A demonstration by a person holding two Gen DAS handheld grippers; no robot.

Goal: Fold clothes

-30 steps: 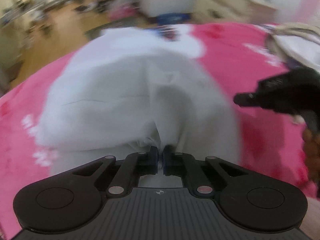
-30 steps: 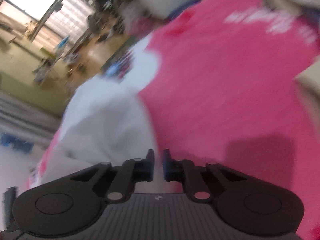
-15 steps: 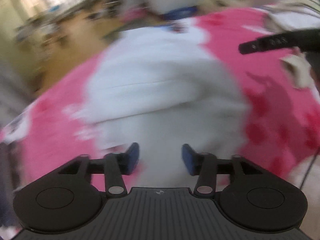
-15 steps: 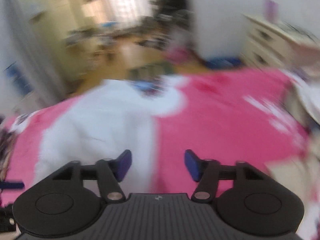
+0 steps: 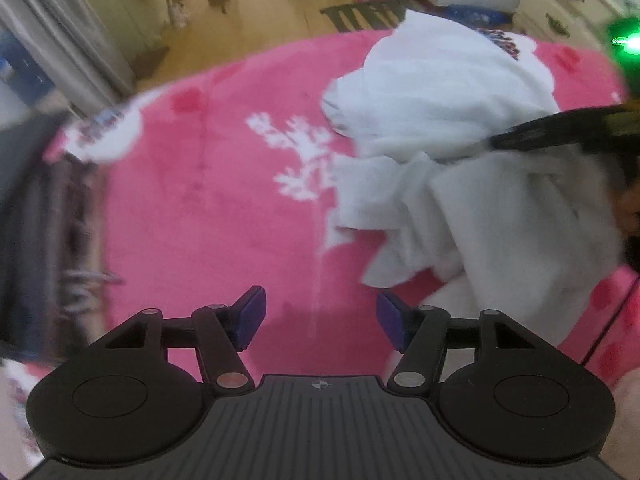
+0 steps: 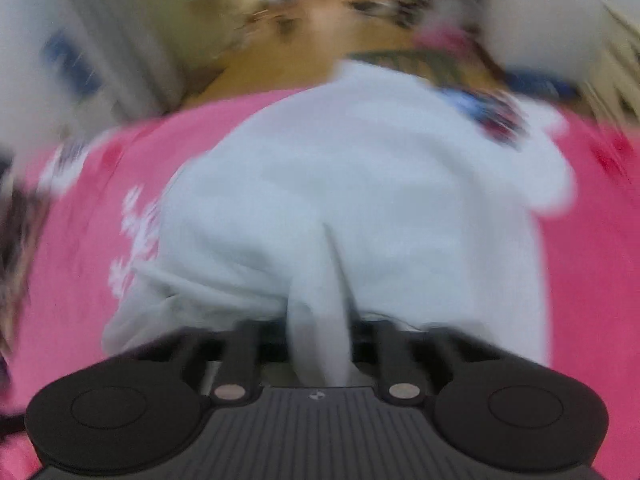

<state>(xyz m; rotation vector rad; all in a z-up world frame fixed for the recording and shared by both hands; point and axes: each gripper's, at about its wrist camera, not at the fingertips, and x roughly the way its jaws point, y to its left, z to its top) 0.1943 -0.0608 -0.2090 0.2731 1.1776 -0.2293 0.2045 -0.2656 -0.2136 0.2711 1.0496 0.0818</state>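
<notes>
On the pink blanket [image 5: 224, 216] covering the bed, the white garment [image 5: 452, 152] lies bunched toward the right side of my left wrist view, not flat and not squared. It shows several loose overlapping layers and a hanging corner near the front edge. A coloured print [image 5: 502, 42] sits at its far end.

My left gripper [image 5: 320, 320] stands with its fingers spread wide and empty, above bare blanket just left of the cloth, touching nothing.

My right gripper [image 6: 320, 332] is blurred in its own view. A ridge of white fabric runs down between its fingers, which appear drawn in on it. I judge this a pinch on the garment, though the blur prevents certainty. From the left view, the dark body of that gripper [image 5: 560, 132] lies across the top of the heap.

Assessment: folding is partly under way at best. The cloth has been gathered over itself, but no clean edge or tidy rectangle is evident. Remaining work, in my judgement: spread or align the layers, take a second corner with the free left fingers, and complete and flatten the fold.
</notes>
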